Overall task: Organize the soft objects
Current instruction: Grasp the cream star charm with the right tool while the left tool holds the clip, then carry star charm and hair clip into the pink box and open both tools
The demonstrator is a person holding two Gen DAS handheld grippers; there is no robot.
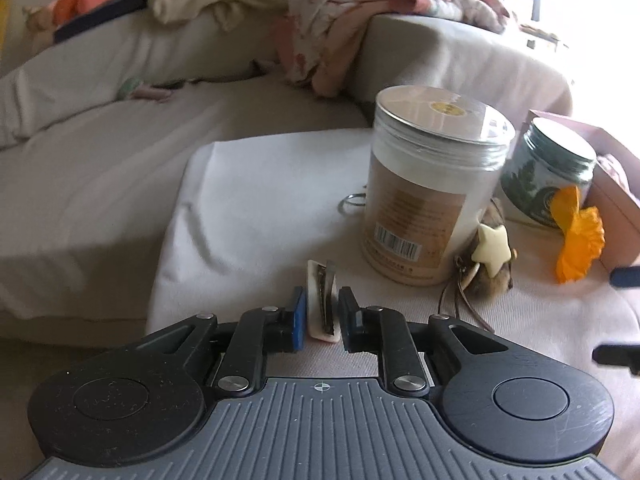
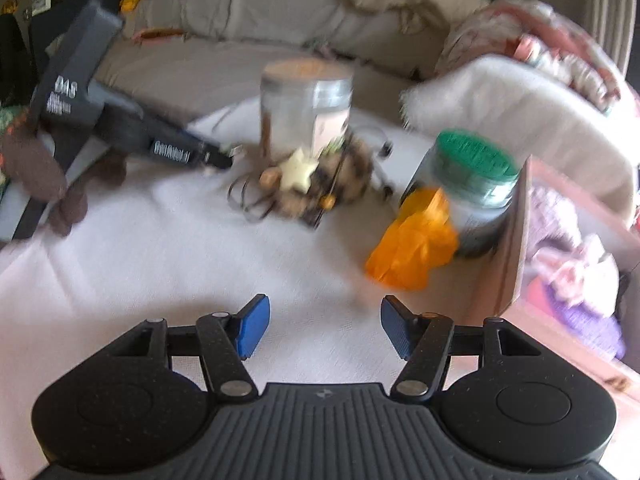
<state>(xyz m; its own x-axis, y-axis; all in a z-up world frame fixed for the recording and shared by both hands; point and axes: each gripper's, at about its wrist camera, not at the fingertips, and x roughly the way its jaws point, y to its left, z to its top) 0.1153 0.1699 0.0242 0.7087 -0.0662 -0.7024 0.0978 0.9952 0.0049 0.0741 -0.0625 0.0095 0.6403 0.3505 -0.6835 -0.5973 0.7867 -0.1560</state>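
My left gripper (image 1: 322, 309) stands around a small cream hair clip (image 1: 322, 305) on the white cloth (image 1: 256, 208); the jaws are narrow with small gaps to the clip. A brown furry charm with a cream star (image 1: 493, 249) lies right of it, beside an orange fabric flower (image 1: 579, 236). In the right wrist view my right gripper (image 2: 324, 326) is open and empty above the cloth (image 2: 160, 264). The charm (image 2: 316, 184) and the orange flower (image 2: 414, 246) lie ahead of it. The left gripper (image 2: 132, 128) enters from the left.
A tall clear jar (image 1: 430, 192) and a green-lidded jar (image 1: 548, 172) stand on the cloth. A pink box (image 2: 560, 256) with soft items is at the right. A metal ring (image 1: 352, 202) lies by the tall jar. Sofa cushions and blankets (image 1: 360, 20) lie behind.
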